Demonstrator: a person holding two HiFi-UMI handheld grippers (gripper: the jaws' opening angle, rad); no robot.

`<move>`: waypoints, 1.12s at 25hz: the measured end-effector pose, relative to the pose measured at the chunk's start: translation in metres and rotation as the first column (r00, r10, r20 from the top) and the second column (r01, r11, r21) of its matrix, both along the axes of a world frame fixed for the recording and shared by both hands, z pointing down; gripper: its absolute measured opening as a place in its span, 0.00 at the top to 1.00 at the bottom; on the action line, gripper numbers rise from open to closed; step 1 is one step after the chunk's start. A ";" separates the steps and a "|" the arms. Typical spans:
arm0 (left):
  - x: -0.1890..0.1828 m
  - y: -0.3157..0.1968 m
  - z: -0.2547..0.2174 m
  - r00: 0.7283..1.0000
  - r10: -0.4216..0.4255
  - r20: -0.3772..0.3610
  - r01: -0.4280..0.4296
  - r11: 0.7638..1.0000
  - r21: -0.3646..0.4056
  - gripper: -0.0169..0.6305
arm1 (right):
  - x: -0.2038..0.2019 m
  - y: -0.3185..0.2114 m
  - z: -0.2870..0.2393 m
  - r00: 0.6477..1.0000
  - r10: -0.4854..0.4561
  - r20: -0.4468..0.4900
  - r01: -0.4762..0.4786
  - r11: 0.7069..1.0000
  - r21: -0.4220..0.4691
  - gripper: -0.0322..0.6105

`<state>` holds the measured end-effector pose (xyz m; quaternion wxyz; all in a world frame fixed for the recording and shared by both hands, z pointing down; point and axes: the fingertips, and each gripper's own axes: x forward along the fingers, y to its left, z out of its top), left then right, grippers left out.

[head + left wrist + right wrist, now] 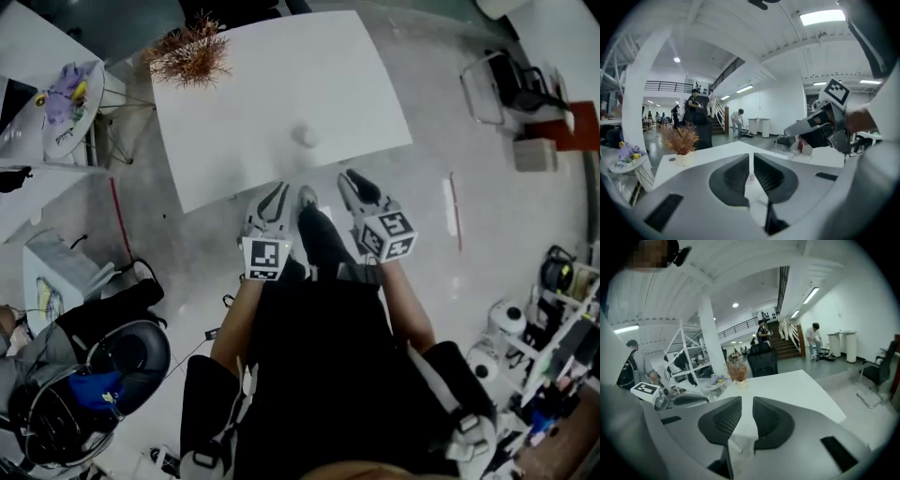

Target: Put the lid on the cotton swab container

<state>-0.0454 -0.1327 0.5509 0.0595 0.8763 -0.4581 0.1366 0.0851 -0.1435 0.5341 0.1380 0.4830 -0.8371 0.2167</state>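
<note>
On the white table (234,141) stands a small round white cotton swab container (305,136), alone near the middle; whether a lid sits on it I cannot tell. Both grippers are held off the table at its near edge, close to the person's body. My left gripper (278,192) (751,157) is shut, with only a thin slit between the jaws and nothing in it. My right gripper (349,178) (747,401) stands a little open, its jaws empty. The left gripper view also catches the right gripper's marker cube (836,91) at the right.
A dried reddish plant (190,52) (680,140) (737,372) in a pot sits at the table's far left corner. A round side table (70,103) stands left, a black office chair (103,366) near left, a metal chair (511,84) far right.
</note>
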 end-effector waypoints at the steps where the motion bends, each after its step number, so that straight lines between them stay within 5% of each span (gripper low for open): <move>1: -0.009 0.007 -0.011 1.000 -0.015 -0.002 0.015 1.000 0.016 0.94 | -0.002 0.010 -0.011 1.000 0.028 0.011 -0.029 0.999 0.020 0.84; 9: -0.035 0.062 -0.105 0.976 -0.119 -0.183 0.133 0.989 0.069 0.94 | 0.008 0.080 -0.088 0.987 0.149 0.061 -0.158 0.973 0.171 0.85; 18: -0.028 0.087 -0.156 0.970 -0.118 -0.215 0.141 0.985 0.097 0.94 | 0.020 0.106 -0.115 0.982 0.171 0.081 -0.185 0.957 0.222 0.92; 28: -0.005 0.083 -0.156 0.966 -0.154 -0.206 0.178 0.979 0.103 0.94 | 0.030 0.094 -0.116 0.989 0.138 0.058 -0.147 0.962 0.229 0.93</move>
